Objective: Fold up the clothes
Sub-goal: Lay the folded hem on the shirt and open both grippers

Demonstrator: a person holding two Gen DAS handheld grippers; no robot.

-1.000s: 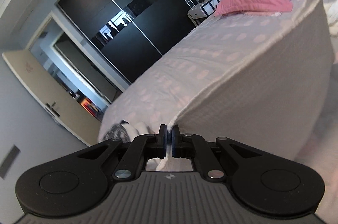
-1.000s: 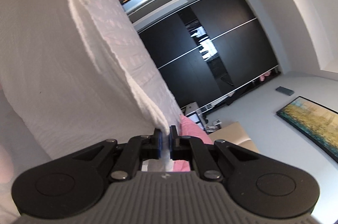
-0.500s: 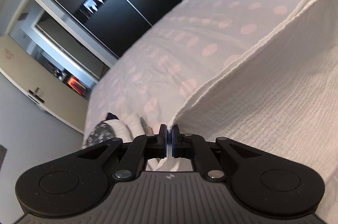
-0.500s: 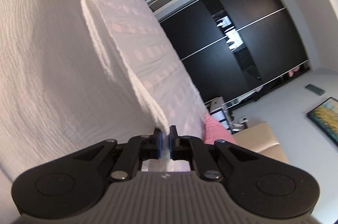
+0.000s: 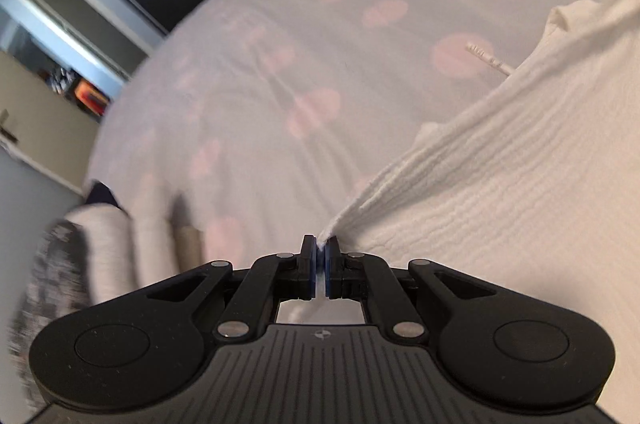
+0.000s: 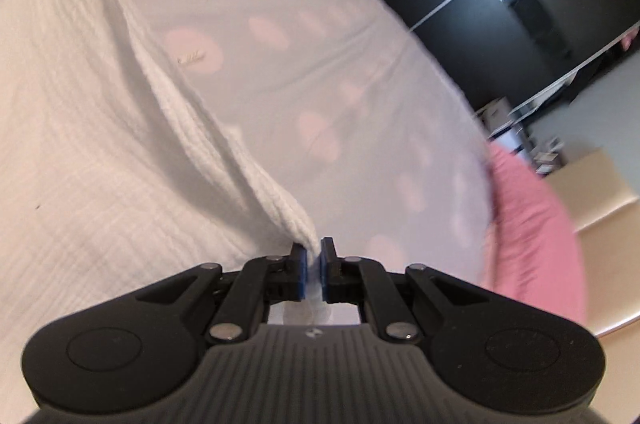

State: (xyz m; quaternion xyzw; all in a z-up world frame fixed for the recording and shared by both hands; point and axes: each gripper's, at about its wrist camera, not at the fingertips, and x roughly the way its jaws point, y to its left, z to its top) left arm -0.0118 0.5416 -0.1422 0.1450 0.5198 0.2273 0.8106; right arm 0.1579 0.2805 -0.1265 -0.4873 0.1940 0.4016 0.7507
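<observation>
While spread over the dotted bed (image 5: pixel 280 64), white garment (image 5: pixel 520 164) corners are pinched by left tool (image 5: pixel 320 256) and right tool (image 6: pixel 313 254), pink pillow (image 6: pixel 532 224) blurred, probably beyond.

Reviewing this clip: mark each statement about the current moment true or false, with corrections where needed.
1. The left gripper is shut on a corner of the white garment. True.
2. The right gripper is open and holds nothing. False: it is shut on another corner of the white garment.
3. The bedspread is plain dark blue. False: it is pale with pink dots.
4. A pink pillow shows at the right of the right wrist view. True.
5. The garment lies neatly folded into a small square. False: it is spread out, with its edge stretched between the two grippers.
</observation>
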